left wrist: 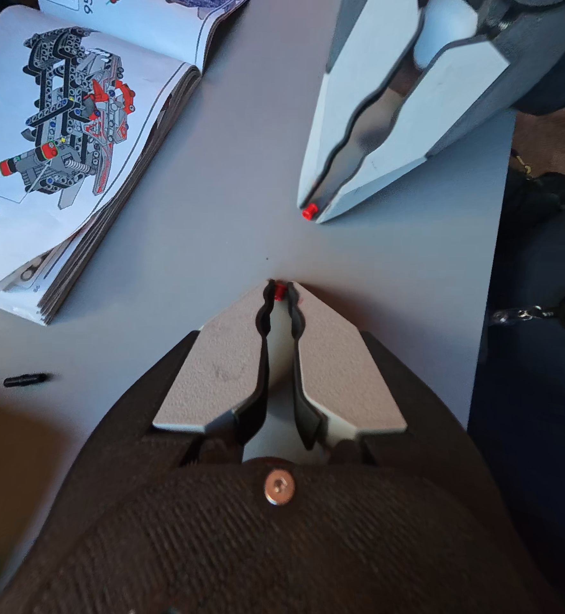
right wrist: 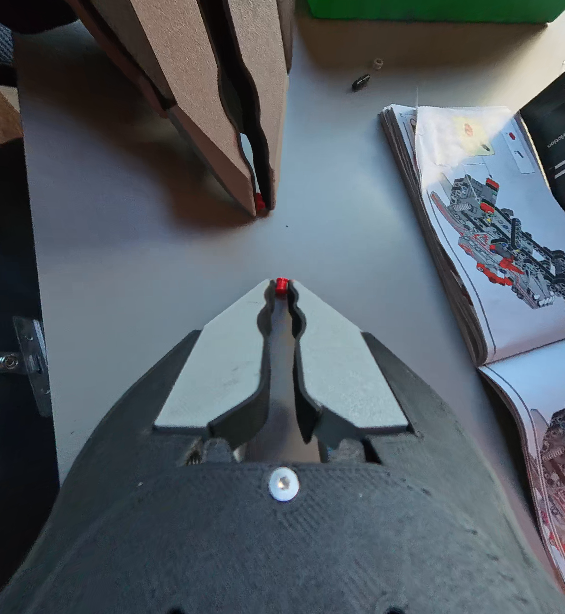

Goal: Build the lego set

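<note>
Left wrist view: the left gripper (left wrist: 279, 289) has its jaws pinching a small red peg (left wrist: 279, 293) right at the tips. Only the peg's end shows between the dark pads; its long axis seems to run forward, out past the tips, but most of its length is hidden. Across the grey worktop (left wrist: 208, 216), the right gripper (left wrist: 312, 212) comes in from the upper right, tips angled down and toward the left. Its jaws are nipped on a second red peg (left wrist: 309, 211), which sticks out of the tips with its round end facing the camera, long axis roughly along the fingers. The two pegs are apart, with bare worktop between them. At the upper left lies an open instruction booklet (left wrist: 75, 133), its far page cut off by the frame. A black pin (left wrist: 25, 379) lies on the worktop at the left, long axis near level across the picture; it is blurred.

Right wrist view: the right gripper (right wrist: 281, 287) pinches its red peg (right wrist: 281, 286) at the very tips, the peg poking forward, long axis in line with the fingers. The left gripper (right wrist: 261, 204) descends from the top, its upper part cut off; its peg (right wrist: 259, 201) is only a red sliver between the closed tips, so its direction is hard to make out. The booklet (right wrist: 473, 216) lies at the right, with a dark leaflet (right wrist: 560, 133) over its far corner. Beyond lie the black pin (right wrist: 360, 81), a tiny tan bush (right wrist: 378, 63) and a green box (right wrist: 440, 10), cut off at the top
</note>
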